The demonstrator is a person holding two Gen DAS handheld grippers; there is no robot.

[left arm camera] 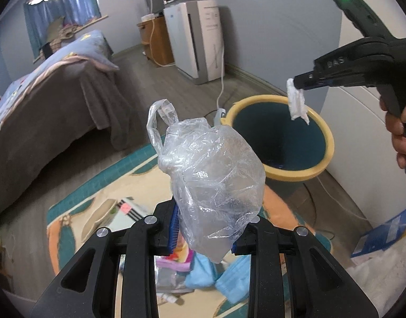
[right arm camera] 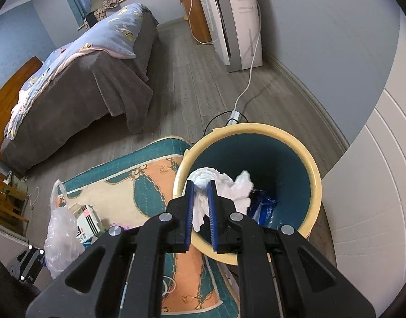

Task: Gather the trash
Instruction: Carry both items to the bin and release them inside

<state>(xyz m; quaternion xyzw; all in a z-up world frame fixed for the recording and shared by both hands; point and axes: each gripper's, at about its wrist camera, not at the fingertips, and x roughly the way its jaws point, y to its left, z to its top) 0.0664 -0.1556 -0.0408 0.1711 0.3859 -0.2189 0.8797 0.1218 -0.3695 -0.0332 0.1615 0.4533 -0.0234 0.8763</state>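
Observation:
My left gripper (left arm camera: 203,228) is shut on a crumpled clear plastic bag (left arm camera: 211,169) and holds it up above the rug, left of the bin. The bag also shows at the left of the right wrist view (right arm camera: 61,235). My right gripper (right arm camera: 201,206) is shut on a white tissue (right arm camera: 216,185) and holds it over the open mouth of the teal bin with a yellow rim (right arm camera: 317,175). In the left wrist view the right gripper (left arm camera: 298,82) dangles the tissue (left arm camera: 297,103) above the bin (left arm camera: 327,143). A blue wrapper (right arm camera: 264,201) lies inside the bin.
A patterned rug (right arm camera: 139,185) lies on the wood floor with blue face masks (left arm camera: 229,278), a small box (right arm camera: 87,222) and other litter on it. A bed (right arm camera: 83,74) stands at left, a white appliance (right arm camera: 234,21) at the back wall, its cable (right arm camera: 245,90) running near the bin.

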